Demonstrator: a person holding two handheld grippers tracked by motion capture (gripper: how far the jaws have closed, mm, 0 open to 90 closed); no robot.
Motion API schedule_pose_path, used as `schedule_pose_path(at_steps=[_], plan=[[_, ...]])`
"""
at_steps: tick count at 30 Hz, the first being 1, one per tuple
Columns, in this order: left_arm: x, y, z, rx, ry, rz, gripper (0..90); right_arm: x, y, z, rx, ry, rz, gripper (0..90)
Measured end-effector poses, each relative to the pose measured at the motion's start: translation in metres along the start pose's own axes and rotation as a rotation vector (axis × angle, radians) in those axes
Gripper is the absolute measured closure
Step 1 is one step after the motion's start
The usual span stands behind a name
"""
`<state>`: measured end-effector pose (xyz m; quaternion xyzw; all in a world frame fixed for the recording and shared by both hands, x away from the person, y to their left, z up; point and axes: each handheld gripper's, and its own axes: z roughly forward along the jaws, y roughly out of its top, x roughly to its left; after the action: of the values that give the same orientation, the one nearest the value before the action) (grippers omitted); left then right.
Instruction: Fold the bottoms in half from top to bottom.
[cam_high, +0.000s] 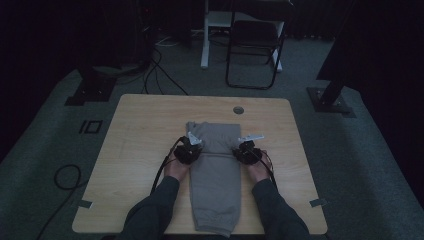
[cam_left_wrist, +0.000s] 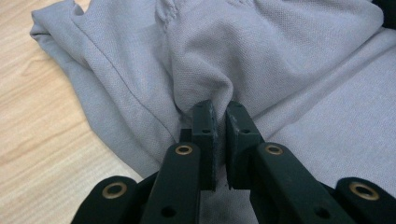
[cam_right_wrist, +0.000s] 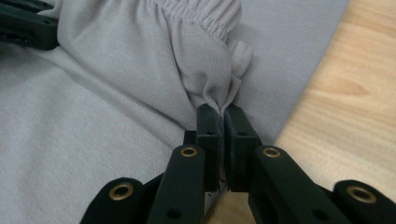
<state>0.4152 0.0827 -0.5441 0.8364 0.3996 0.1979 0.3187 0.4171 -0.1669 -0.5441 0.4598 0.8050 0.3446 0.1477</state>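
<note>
Grey sweatpants lie lengthwise down the middle of the wooden table, the far end folded back toward me. My left gripper is shut on a pinch of the grey fabric at the garment's left side. My right gripper is shut on a bunched fold beside the elastic waistband at the right side. In the left gripper view the left gripper has cloth squeezed between its jaws; in the right gripper view the right gripper clamps gathered cloth. Both hands hold the folded part just above the flat layer.
A round cable hole sits near the table's far edge. Bare wood lies to the left and right of the pants. A dark folding chair and a white desk leg stand beyond the table. Cables run on the floor at left.
</note>
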Motion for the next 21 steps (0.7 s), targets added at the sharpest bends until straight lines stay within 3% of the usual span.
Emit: schedule_pose_path(at_steps=[5, 10, 15, 21], plan=[[0.002, 0.006, 0.008, -0.014, 0.024, -0.037, 83.9, -0.004, 0.009, 0.008, -0.003, -0.027, 0.018, 87.2], [0.003, 0.013, 0.015, -0.011, 0.055, -0.046, 83.9, -0.005, 0.018, 0.016, 0.001, -0.053, 0.036, 87.3], [0.003, 0.016, 0.020, -0.031, 0.071, -0.088, 84.0, -0.005, 0.021, 0.019, -0.010, -0.071, 0.046, 87.4], [0.001, 0.018, 0.021, -0.025, 0.080, -0.086, 84.2, -0.002, 0.021, 0.019, -0.014, -0.086, 0.030, 87.6]])
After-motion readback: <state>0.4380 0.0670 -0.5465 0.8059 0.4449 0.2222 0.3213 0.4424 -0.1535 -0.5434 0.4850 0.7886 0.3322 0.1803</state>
